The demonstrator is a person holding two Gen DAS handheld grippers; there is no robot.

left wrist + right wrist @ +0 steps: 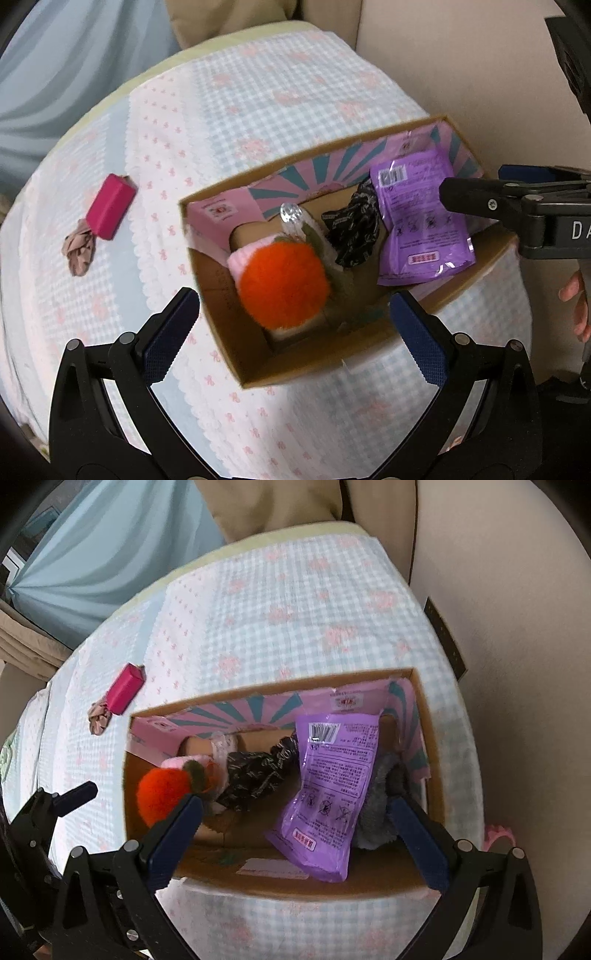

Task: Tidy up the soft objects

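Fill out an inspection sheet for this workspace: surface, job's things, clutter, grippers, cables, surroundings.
Surface: checked bedspread.
Job's things: cardboard box holds orange pompom, black patterned cloth, purple packet, grey fuzzy item.
Clutter: pink box and crumpled beige cloth lie outside, touching.
Grippers: left gripper open, empty; right gripper open, empty, both above the box.
Cables: nothing seen.
Surroundings: blue curtain, beige wall.

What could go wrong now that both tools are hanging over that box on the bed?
1. The shiny purple plastic packet leans against the cardboard box's near wall; it might slide or catch on the open right tool.
2. The pink rectangular pack and crumpled brownish cloth lie outside on the checked bedspread, so they may be forgotten.
3. The fluffy orange pom-pom sits high and could roll.
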